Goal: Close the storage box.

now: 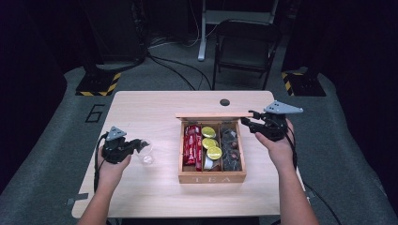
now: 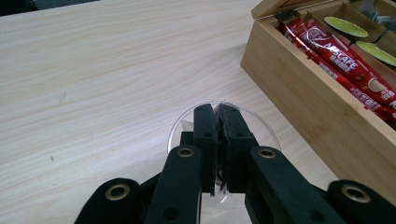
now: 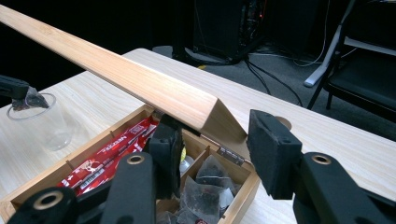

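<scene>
My left gripper (image 1: 140,144) is shut on a dark tea bag (image 3: 31,101) and holds it at the mouth of a clear plastic cup (image 1: 147,155) standing left of the box. In the left gripper view the jaws (image 2: 217,114) press together over the cup's rim (image 2: 264,128). A wooden tea box (image 1: 211,178) stands mid-table with its lid (image 1: 213,115) raised. My right gripper (image 1: 247,123) is at the lid's right end. In the right gripper view its jaws (image 3: 217,137) stand apart on either side of the lid's corner (image 3: 212,109), and no pad visibly presses on it.
The box holds red coffee sticks (image 1: 191,145) on the left, yellow-green capsules (image 1: 210,140) in the middle and dark tea bags (image 1: 230,147) on the right. A round hole (image 1: 225,101) is in the tabletop behind the box. A folding chair (image 1: 244,44) stands beyond the table.
</scene>
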Demonstrator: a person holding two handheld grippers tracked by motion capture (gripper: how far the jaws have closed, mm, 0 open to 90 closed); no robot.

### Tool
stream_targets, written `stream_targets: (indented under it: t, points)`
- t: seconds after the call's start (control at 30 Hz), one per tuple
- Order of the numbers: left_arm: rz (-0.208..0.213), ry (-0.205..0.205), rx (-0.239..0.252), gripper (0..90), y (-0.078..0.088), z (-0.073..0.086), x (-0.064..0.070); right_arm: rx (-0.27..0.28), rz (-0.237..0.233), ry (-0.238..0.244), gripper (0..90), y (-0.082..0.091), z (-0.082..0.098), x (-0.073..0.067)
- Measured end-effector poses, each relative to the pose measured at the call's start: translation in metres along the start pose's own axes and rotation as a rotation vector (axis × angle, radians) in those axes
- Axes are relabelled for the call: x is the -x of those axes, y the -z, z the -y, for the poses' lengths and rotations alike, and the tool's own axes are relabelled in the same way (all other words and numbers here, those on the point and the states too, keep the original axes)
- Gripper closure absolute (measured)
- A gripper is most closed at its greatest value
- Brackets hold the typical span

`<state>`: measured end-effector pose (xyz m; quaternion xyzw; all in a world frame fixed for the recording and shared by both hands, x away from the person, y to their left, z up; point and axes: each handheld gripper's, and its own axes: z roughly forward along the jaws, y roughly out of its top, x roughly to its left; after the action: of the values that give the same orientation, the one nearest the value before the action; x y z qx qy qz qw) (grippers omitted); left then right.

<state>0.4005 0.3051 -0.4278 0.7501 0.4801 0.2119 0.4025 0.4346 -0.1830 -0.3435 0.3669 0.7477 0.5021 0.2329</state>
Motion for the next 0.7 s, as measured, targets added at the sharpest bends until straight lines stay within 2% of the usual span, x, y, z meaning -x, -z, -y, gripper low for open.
stream_targets:
  t: [0.37,0.7]
  points:
    - [-0.006,-0.006,-0.014,85.3,-0.0039,0.0032,0.0008,0.0,0.001,-0.001,55.3,0.0,0.0,-0.0001]
    - [0.001,-0.013,-0.001,74.8,-0.006,0.0022,0.0033,0.003,0.005,0.004,55.4,0.0,0.0002,-0.0004]
